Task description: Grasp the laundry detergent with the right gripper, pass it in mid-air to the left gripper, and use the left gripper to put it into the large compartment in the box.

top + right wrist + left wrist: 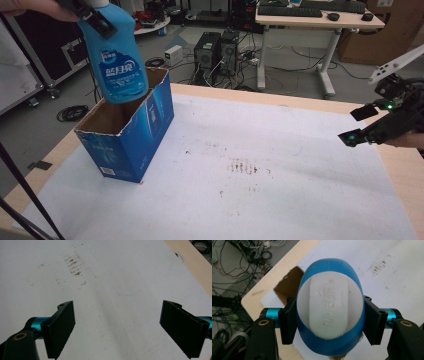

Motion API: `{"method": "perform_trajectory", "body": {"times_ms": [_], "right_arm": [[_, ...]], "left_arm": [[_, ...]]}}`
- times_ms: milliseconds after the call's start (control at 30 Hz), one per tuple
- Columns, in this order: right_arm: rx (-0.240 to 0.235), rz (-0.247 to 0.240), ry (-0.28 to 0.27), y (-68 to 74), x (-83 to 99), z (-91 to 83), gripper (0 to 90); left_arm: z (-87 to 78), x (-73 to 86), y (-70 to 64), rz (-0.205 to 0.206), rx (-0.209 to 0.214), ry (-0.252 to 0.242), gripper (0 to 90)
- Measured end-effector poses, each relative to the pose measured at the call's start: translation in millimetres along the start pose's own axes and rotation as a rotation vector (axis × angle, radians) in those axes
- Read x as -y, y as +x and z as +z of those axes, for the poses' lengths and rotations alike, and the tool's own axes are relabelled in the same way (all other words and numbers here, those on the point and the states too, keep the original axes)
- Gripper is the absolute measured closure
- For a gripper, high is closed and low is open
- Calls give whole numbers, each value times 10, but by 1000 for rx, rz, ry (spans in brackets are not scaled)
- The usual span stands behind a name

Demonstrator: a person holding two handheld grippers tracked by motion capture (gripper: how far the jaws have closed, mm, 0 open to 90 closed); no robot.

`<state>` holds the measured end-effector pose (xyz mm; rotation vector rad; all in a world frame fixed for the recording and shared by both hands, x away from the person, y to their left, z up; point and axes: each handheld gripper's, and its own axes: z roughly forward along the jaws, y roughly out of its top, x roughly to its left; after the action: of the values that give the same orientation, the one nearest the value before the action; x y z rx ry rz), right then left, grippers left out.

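Blue bottle [117,60] hangs upright over the open blue carton [127,135], its base at the carton's mouth, not resting inside. The carton stands at the table [300,200] left edge on white sheeting. Left claw [95,17] clamps the bottle near its white cap [329,307], jaws pressing both sides. Judged: mid-transfer; seating or clearing the bottle is left. Right claw [360,125] idles wide apart, empty, well off at the right.
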<state>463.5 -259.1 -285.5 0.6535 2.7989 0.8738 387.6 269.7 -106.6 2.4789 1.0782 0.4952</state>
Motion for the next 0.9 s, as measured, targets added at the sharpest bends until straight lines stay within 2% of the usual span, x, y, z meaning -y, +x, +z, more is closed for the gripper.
{"method": "perform_trajectory", "body": {"times_ms": [133,267,533,900], "right_arm": [[18,9,12,-38,49,-27,123],[24,13,18,-50,73,-37,122],[32,26,20,-54,110,-69,122],[43,27,31,-52,159,-79,122]], "left_arm": [[14,80,56,-33,-7,15,385],[57,136,66,-45,-11,21,385],[337,295,45,-59,-4,60,385],[854,543,1,-63,10,134,386]]}}
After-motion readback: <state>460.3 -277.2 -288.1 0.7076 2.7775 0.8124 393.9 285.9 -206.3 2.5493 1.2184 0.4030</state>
